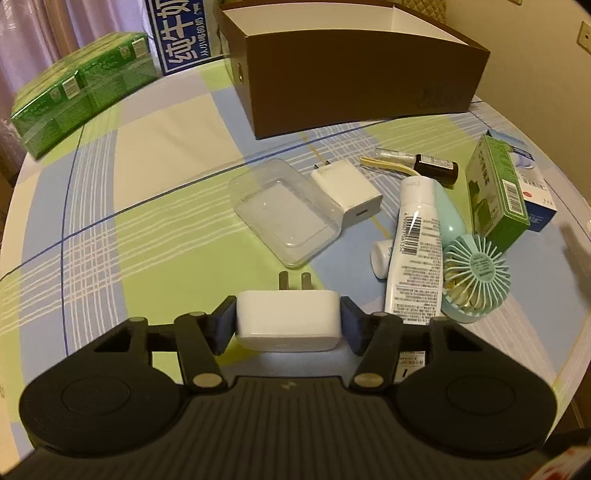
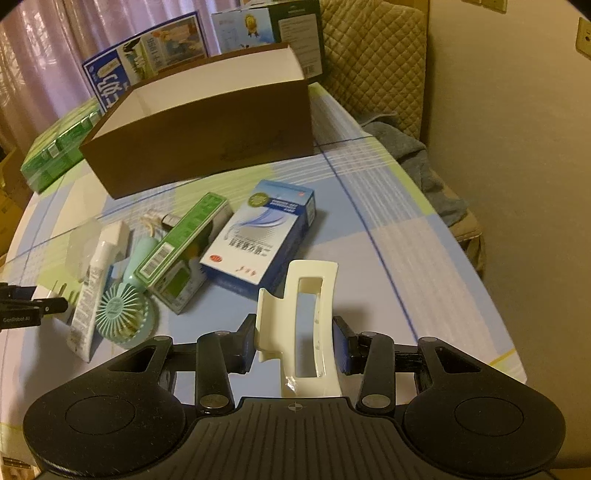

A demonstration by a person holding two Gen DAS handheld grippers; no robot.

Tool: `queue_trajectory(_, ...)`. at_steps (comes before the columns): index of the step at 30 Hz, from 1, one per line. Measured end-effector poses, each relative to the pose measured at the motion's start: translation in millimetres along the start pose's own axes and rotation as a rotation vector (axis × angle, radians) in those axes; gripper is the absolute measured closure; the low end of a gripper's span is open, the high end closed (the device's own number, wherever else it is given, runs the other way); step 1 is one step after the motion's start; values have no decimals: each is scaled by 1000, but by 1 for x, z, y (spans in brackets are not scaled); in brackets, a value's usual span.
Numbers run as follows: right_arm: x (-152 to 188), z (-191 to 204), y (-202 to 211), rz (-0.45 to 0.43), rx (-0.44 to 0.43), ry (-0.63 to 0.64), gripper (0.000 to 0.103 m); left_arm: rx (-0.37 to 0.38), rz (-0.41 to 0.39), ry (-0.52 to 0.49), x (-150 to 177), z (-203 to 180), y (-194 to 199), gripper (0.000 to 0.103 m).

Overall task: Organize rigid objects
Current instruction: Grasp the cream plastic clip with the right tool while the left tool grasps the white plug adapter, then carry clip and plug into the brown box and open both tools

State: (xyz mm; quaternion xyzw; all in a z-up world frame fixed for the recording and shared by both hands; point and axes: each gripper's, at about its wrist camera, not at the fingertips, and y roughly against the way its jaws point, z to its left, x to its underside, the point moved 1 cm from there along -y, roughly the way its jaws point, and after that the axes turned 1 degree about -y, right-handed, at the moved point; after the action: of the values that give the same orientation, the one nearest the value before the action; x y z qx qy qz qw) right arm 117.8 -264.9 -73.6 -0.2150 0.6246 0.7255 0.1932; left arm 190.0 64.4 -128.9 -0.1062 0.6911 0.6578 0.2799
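Observation:
My left gripper (image 1: 288,325) is shut on a white plug adapter (image 1: 288,314), a pad against each side and the prongs pointing away, low over the checked tablecloth. My right gripper (image 2: 295,343) is shut on a cream hair claw clip (image 2: 310,280) held above the table. An open brown box (image 1: 354,77) (image 2: 207,140) stands at the back. Between it and the grippers lie a clear plastic case (image 1: 284,214), a second white charger (image 1: 347,192), a white tube (image 1: 415,251), a teal mini fan (image 1: 474,277), a green carton (image 1: 495,192) and a blue-white carton (image 2: 258,236).
Green wrapped packs (image 1: 81,88) and a blue printed carton (image 1: 177,33) sit at the far left behind the brown box. A small brown bottle (image 1: 436,168) lies near the tube. A quilted chair (image 2: 373,55) with a grey cloth stands past the table's right edge (image 2: 480,280).

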Motion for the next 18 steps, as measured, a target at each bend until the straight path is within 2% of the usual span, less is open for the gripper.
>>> queue_trajectory(11,-31,-20,-7,-6,-55,36,65,-66,-19,80,0,-8,18,49)
queue_trajectory(18,-69,-27,-16,-16,-131,94,65,-125,-73,146,-26,-19,48,49)
